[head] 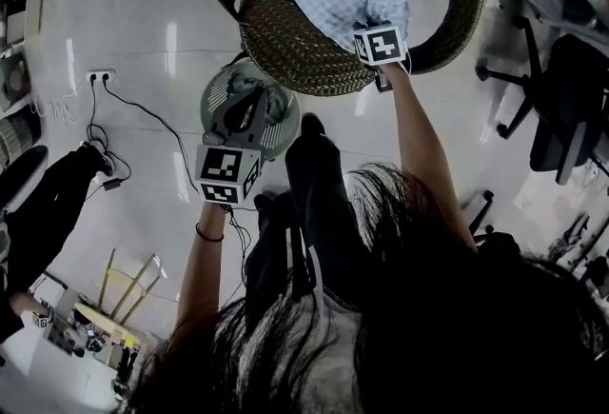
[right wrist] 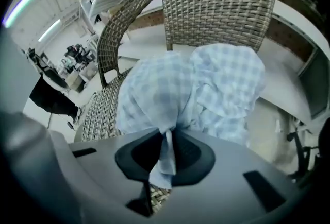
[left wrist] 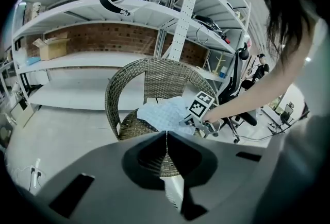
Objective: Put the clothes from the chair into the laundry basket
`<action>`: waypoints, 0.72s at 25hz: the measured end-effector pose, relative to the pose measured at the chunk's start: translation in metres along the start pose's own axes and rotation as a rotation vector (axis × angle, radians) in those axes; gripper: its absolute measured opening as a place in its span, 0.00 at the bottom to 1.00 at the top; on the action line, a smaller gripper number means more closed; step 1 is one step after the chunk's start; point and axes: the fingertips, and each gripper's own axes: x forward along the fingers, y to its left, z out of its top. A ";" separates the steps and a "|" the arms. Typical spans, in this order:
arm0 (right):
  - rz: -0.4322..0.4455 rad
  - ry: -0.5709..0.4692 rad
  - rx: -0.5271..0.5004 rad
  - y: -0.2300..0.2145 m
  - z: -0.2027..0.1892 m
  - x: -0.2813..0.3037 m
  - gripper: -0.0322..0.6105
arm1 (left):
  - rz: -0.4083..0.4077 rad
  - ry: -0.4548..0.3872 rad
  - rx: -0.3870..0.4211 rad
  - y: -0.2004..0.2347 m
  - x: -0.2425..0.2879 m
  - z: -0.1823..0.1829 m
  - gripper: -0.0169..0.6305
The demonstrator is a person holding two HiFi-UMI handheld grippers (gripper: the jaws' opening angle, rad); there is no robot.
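The right gripper (right wrist: 166, 140) has its jaws clamped on a fold of the pale blue-and-white checked cotton garment (right wrist: 206, 89). The garment lies crumpled in 1 heap on the seat of the 1 brown woven wicker chair (right wrist: 216, 6). The left gripper (left wrist: 166, 138), jaws pressed together on nothing, hovers over the 1 round pale laundry basket (head: 215, 90) on the floor near the chair.

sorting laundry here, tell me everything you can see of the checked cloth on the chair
The checked cloth is pale blue-and-white, thin and woven-looking, crumpled in a soft heap on the seat of the wicker chair. The right gripper is shut on a pinched fold at its near edge.
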 end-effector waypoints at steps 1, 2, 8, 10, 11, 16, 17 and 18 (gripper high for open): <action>0.011 -0.026 0.021 0.004 0.001 -0.006 0.12 | 0.005 -0.001 -0.003 0.001 -0.004 0.000 0.06; 0.023 -0.048 0.040 0.008 0.002 -0.014 0.12 | 0.009 -0.002 -0.004 0.001 -0.008 0.001 0.06; 0.079 -0.160 0.124 0.026 0.013 -0.059 0.12 | 0.019 -0.029 0.001 -0.004 -0.029 0.014 0.06; 0.109 -0.206 0.164 0.031 0.021 -0.076 0.12 | 0.024 -0.042 -0.003 -0.007 -0.035 0.019 0.06; 0.127 -0.230 0.184 0.035 0.025 -0.084 0.11 | 0.026 -0.050 -0.007 -0.008 -0.038 0.021 0.06; 0.198 -0.310 0.221 0.056 0.038 -0.125 0.11 | 0.036 -0.086 -0.012 -0.017 -0.058 0.030 0.06; 0.207 -0.317 0.222 0.061 0.038 -0.132 0.11 | 0.038 -0.091 -0.013 -0.019 -0.063 0.031 0.06; 0.216 -0.324 0.225 0.066 0.038 -0.139 0.11 | 0.041 -0.096 -0.014 -0.020 -0.069 0.032 0.06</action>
